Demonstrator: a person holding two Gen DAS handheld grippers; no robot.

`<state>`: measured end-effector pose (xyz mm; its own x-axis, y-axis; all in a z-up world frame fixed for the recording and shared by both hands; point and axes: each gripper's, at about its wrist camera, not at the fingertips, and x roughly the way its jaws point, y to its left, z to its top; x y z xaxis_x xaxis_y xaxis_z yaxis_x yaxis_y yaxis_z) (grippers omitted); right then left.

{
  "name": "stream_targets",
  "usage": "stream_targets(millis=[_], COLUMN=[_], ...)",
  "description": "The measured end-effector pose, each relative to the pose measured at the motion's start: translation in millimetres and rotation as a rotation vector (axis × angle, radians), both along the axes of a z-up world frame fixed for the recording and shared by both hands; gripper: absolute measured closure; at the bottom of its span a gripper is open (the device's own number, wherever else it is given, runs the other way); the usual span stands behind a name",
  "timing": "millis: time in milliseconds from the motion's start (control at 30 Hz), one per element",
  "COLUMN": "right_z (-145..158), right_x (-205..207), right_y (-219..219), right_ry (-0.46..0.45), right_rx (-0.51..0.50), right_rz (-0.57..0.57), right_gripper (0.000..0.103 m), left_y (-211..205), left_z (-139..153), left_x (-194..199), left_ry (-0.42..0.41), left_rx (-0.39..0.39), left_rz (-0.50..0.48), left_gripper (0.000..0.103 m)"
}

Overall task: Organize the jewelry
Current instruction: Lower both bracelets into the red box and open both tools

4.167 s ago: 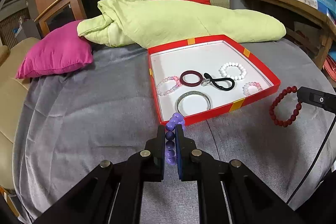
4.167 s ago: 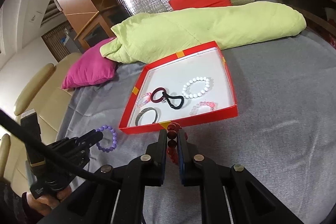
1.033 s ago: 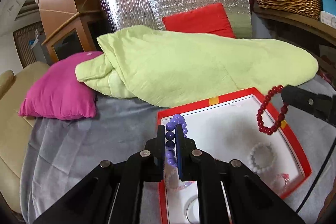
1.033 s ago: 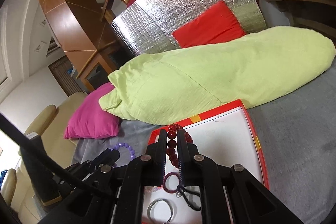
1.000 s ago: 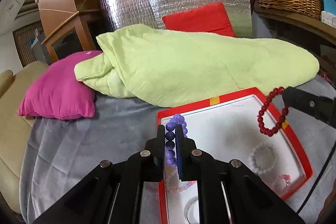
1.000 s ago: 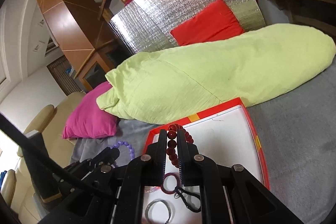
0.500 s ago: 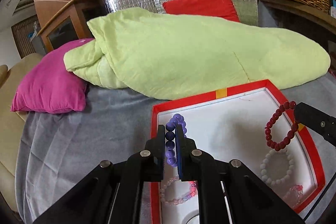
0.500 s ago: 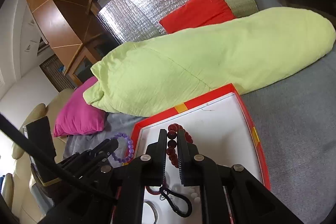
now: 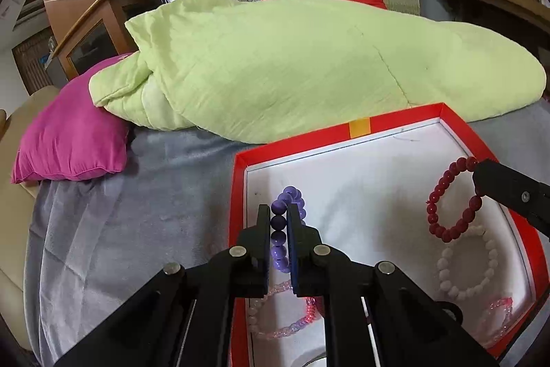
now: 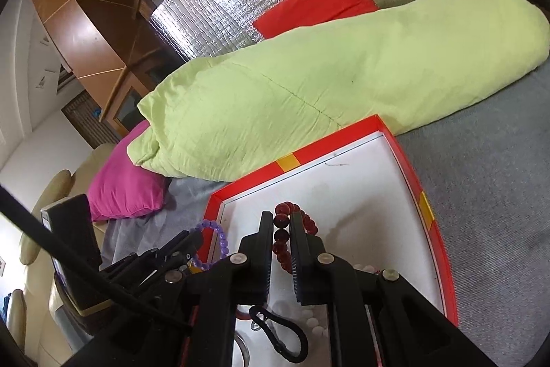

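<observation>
Over the red tray (image 9: pixel 357 128) on the grey bed cover (image 9: pixel 137 195), both grippers now hang low above its white floor, having dropped from higher up a second ago. The left gripper (image 9: pixel 278 229) has its jaws narrowed on the purple bead bracelet (image 9: pixel 280 227); the right gripper (image 10: pixel 281 231) pinches the dark red bead bracelet (image 10: pixel 282 234) the same way — both loops dangle over the empty far half of the tray. Nearer lie the white bead bracelet (image 9: pixel 464 263), a pink bead bracelet (image 9: pixel 285 325) and a black clip (image 10: pixel 282 337). Release looks close; each loop probably needs its own clear patch — away from the others.
</observation>
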<state>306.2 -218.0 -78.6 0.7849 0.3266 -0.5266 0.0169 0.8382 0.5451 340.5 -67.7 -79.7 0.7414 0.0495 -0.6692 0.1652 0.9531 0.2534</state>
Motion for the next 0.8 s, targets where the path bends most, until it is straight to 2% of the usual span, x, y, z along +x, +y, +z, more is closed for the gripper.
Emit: stream_targets(millis=[800], right_z=[-15.4], right_x=[7.5], right_y=[-11.7], right_ry=[0.043], right_rx=[0.033], right_rz=[-0.033], right_gripper=[0.092], left_y=[-5.3], left_z=[-11.8], left_x=[0.5], left_ry=[0.021], left_rx=[0.037], left_rz=[-0.004], left_gripper=[0.093])
